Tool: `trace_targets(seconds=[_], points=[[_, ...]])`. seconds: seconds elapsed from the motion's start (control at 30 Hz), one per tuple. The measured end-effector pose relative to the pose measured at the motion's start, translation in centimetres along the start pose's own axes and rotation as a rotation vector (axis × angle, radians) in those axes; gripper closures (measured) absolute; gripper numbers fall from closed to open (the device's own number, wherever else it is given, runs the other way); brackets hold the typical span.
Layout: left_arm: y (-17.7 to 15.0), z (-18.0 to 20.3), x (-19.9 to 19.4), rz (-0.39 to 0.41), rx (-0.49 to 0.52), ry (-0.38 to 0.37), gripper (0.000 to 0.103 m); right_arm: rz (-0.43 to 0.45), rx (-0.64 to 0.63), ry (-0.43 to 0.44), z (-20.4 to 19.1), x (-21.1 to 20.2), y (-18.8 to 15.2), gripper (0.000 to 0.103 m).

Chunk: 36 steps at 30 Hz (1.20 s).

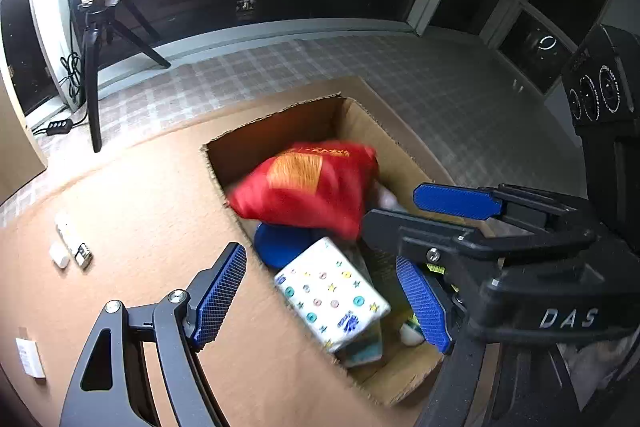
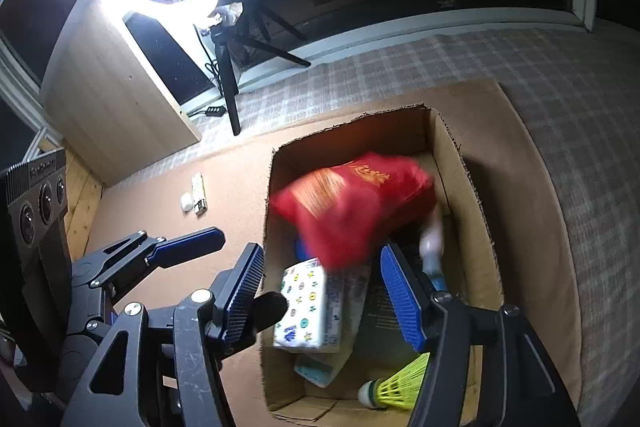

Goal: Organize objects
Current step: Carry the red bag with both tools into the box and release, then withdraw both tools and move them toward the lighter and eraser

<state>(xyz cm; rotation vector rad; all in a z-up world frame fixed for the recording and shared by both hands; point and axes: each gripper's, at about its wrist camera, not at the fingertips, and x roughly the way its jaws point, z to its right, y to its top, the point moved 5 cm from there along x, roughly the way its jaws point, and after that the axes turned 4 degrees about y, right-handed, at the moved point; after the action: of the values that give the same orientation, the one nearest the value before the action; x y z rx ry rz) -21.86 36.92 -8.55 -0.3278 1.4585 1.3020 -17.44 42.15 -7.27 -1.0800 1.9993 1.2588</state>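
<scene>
An open cardboard box (image 1: 404, 143) (image 2: 468, 195) sits on a brown mat. A red snack bag (image 1: 308, 187) (image 2: 356, 203), blurred with motion, is over the box, free of both grippers. Under it lie a white patterned tissue pack (image 1: 332, 295) (image 2: 310, 303), a blue round lid (image 1: 280, 245) and a yellow shuttlecock (image 2: 396, 383). My left gripper (image 1: 324, 299) is open above the box's near left side. My right gripper (image 2: 320, 295) is open above the box; it also shows in the left wrist view (image 1: 436, 239).
A lighter (image 1: 74, 243) (image 2: 199, 194) and a small white object (image 1: 59, 255) (image 2: 186, 202) lie on the mat left of the box. A ring light on a tripod (image 1: 92, 75) (image 2: 228, 83) stands behind, by a wooden board (image 2: 112, 95). Checked cloth (image 2: 568, 115) covers the right.
</scene>
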Motion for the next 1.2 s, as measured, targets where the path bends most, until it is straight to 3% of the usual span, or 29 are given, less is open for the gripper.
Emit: trace_targets(seconds=[0.47, 0.9, 1.2], points=[[-4.7, -7.8, -5.7, 0.025, -0.059, 0.042, 0.022, 0.040, 0.007, -0.022, -5.7, 0.1, -2.8, 0.044], [-13.4, -19.4, -11.0, 0.012, -0.207, 0.124, 0.023, 0.055, -0.066, 0.037, -13.7, 3.6, -6.2, 0.044], [-12.4, -24.8, -11.7, 0.045, -0.236, 0.163, 0.023, -0.008, -0.098, 0.025, -17.5, 6.9, -5.2, 0.044]])
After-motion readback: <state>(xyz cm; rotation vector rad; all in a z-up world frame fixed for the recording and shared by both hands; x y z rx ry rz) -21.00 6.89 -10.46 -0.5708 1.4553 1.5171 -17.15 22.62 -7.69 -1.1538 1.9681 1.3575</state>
